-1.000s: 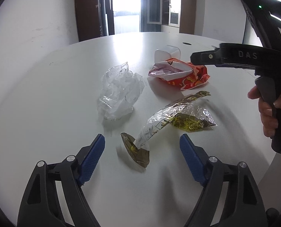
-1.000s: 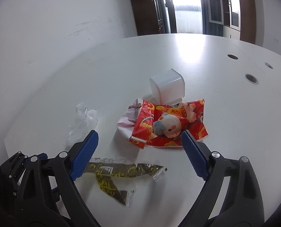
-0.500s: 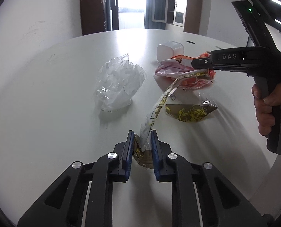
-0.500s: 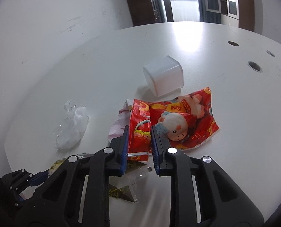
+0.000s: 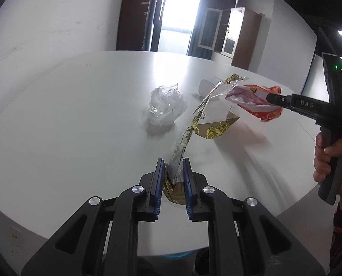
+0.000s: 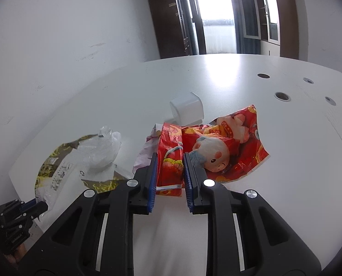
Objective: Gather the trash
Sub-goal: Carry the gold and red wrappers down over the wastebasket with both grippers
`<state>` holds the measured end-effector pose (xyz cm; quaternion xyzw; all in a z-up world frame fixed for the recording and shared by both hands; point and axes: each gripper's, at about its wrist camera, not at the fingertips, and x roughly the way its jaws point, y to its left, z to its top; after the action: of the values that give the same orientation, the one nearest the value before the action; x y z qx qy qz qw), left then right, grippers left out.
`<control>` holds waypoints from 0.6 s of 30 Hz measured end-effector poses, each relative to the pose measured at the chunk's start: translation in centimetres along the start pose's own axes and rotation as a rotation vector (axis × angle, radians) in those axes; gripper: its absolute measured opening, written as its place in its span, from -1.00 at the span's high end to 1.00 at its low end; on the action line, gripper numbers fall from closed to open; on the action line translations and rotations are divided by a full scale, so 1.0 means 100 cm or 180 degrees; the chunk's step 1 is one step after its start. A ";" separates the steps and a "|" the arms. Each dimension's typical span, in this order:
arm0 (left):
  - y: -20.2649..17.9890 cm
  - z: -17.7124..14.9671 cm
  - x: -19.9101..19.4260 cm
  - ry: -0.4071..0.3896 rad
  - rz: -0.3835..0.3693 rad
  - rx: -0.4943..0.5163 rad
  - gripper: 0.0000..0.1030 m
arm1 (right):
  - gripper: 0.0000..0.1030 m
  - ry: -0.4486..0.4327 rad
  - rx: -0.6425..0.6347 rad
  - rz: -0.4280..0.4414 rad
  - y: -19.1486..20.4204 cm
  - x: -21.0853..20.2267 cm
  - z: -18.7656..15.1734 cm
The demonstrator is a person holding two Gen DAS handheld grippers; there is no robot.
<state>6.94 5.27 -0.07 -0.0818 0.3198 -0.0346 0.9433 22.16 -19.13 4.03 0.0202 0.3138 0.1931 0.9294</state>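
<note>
A white tub (image 6: pixel 187 111) lies on its side on the white table (image 5: pixel 79 105); its mouth faces away, so whether anything is inside cannot be told. In the left wrist view the tub (image 5: pixel 204 87) is mostly hidden behind the lifted wrappers.

The left gripper (image 5: pixel 172 172) is pinched on the near end of a clear-and-gold wrapper (image 5: pixel 198 124), which rises off the table toward the tub. Its jaws closed on it within the last second and now press the film from both sides. The wrapper's lower tip, between the pads, is hard to make out.

The right gripper (image 6: pixel 169 172) is pinched on the near edge of a red wrapper (image 6: pixel 216 147) printed with a cartoon figure; its jaws too have just closed on it. In the left wrist view the red wrapper (image 5: pixel 256 105) hangs clear of the table just right of the tub. The hand (image 5: pixel 329 158) on the grip is cut off at the frame edge.

A crumpled clear bag (image 5: pixel 165 108) sits on the table left of the tub, apart from both wrappers. In the right wrist view the gold wrapper (image 6: pixel 56 163) partly overlaps it, and the left gripper is only a dark corner shape.
</note>
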 end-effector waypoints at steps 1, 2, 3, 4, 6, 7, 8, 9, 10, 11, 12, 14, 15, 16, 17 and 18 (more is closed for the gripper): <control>0.000 -0.002 -0.008 -0.0035 0.0003 -0.0012 0.71 | 0.62 -0.0018 -0.0018 0.0012 0.004 -0.007 -0.004; -0.002 -0.005 -0.014 -0.0057 0.0017 -0.0004 0.72 | 0.62 -0.0039 -0.0042 0.0023 0.007 -0.015 -0.009; -0.003 -0.003 -0.018 -0.0079 0.0021 0.0001 0.72 | 0.62 -0.0059 -0.0061 0.0032 0.009 -0.021 -0.012; -0.005 -0.006 -0.025 -0.0107 0.0016 -0.0003 0.73 | 0.62 -0.0086 -0.0082 0.0042 0.012 -0.028 -0.016; -0.007 -0.010 -0.036 -0.0146 0.0000 -0.0016 0.73 | 0.62 -0.0148 -0.0126 0.0061 0.017 -0.043 -0.025; -0.008 -0.014 -0.042 -0.0168 -0.0012 -0.0035 0.73 | 0.62 -0.0172 -0.0143 0.0078 0.020 -0.051 -0.031; -0.008 -0.018 -0.049 -0.0190 -0.0021 -0.0053 0.73 | 0.62 -0.0190 -0.0154 0.0100 0.022 -0.060 -0.038; -0.009 -0.023 -0.054 -0.0210 -0.0022 -0.0060 0.73 | 0.62 -0.0199 -0.0163 0.0118 0.024 -0.068 -0.045; -0.010 -0.029 -0.062 -0.0230 -0.0017 -0.0053 0.73 | 0.62 -0.0208 -0.0172 0.0131 0.025 -0.075 -0.051; -0.009 -0.034 -0.067 -0.0244 -0.0001 -0.0048 0.73 | 0.62 -0.0216 -0.0199 0.0145 0.027 -0.084 -0.061; -0.008 -0.042 -0.075 -0.0260 0.0021 -0.0052 0.73 | 0.62 -0.0224 -0.0225 0.0146 0.028 -0.092 -0.068; -0.006 -0.055 -0.087 -0.0264 0.0010 -0.0063 0.74 | 0.62 -0.0261 -0.0257 0.0126 0.030 -0.110 -0.081; -0.006 -0.061 -0.093 -0.0269 0.0001 -0.0066 0.74 | 0.62 -0.0284 -0.0267 0.0130 0.031 -0.120 -0.088; -0.005 -0.064 -0.095 -0.0276 0.0007 -0.0071 0.74 | 0.62 -0.0303 -0.0276 0.0138 0.032 -0.128 -0.094; -0.004 -0.070 -0.101 -0.0284 0.0020 -0.0075 0.74 | 0.62 -0.0322 -0.0293 0.0142 0.034 -0.137 -0.101; -0.004 -0.076 -0.105 -0.0278 0.0021 -0.0073 0.74 | 0.62 -0.0329 -0.0315 0.0149 0.038 -0.144 -0.107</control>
<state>-6.02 5.11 0.39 -0.0929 0.2790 -0.0243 0.9555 4.07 -21.85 4.33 -0.0086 0.2549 0.2287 0.9395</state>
